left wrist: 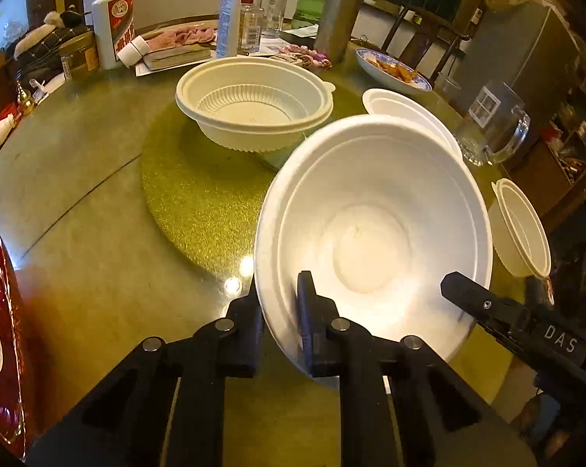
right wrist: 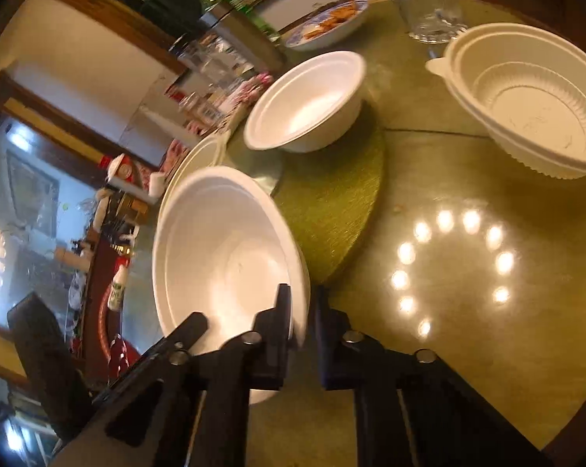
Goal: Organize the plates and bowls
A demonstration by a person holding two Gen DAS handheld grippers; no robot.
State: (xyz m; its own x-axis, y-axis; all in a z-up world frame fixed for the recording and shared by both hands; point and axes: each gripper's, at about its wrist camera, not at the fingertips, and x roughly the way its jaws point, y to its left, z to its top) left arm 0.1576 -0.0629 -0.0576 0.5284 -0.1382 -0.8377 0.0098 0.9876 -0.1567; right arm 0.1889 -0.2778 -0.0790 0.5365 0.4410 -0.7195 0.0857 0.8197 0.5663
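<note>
A white foam bowl (left wrist: 374,233) hangs tilted above the table, held by both grippers. My left gripper (left wrist: 281,311) is shut on its near-left rim. My right gripper (right wrist: 298,319) is shut on the same bowl's rim (right wrist: 223,249); one of its fingers (left wrist: 483,303) shows at the bowl's right in the left wrist view. A ribbed cream plastic bowl (left wrist: 254,105) stands on the green turntable (left wrist: 199,194). Another white foam bowl (right wrist: 308,101) stands on the turntable's far side. A second ribbed bowl (right wrist: 534,105) stands at the right in the right wrist view.
A small cream bowl (left wrist: 522,229) sits at the table's right edge. A glass mug (left wrist: 495,128), a blue-patterned dish of food (left wrist: 394,70), bottles (left wrist: 112,27) and a steel flask (left wrist: 337,19) crowd the back. A red package (left wrist: 1,342) lies at the left.
</note>
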